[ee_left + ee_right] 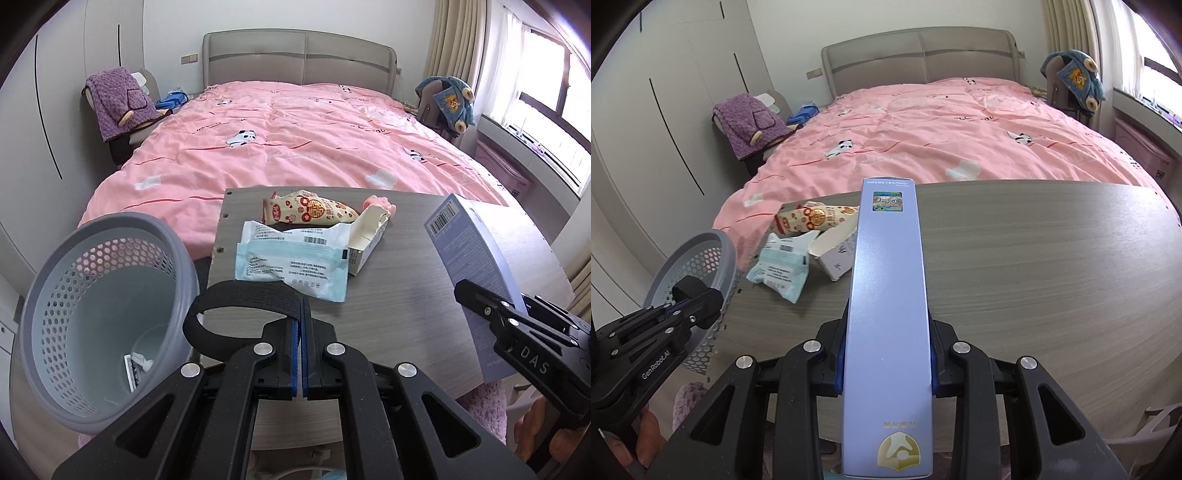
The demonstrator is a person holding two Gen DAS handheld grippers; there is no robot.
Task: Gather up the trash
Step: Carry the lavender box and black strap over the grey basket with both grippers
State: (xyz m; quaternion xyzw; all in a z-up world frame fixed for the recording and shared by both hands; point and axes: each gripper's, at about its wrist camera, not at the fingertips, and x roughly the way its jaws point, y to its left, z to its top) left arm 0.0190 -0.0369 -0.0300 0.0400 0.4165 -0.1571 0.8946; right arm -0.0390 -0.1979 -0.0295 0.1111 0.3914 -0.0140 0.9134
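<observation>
My left gripper (301, 310) is shut on the black strap handle (236, 295) of a grey perforated bin (103, 306), which hangs tilted at the table's left edge with a small piece of trash (138, 369) at its bottom. My right gripper (888, 325) is shut on a long blue box (888, 295), held above the table; the box also shows in the left wrist view (469, 266). On the table lie a pale blue wrapper (295, 262), a patterned snack wrapper (310, 212), an opened white carton (369, 236) and a pink object (380, 203).
The grey wood table (1034, 258) stands at the foot of a pink bed (942, 129). A purple garment on a chair (118, 107) is at the left. A blue plush on a chair (450, 103) is by the window.
</observation>
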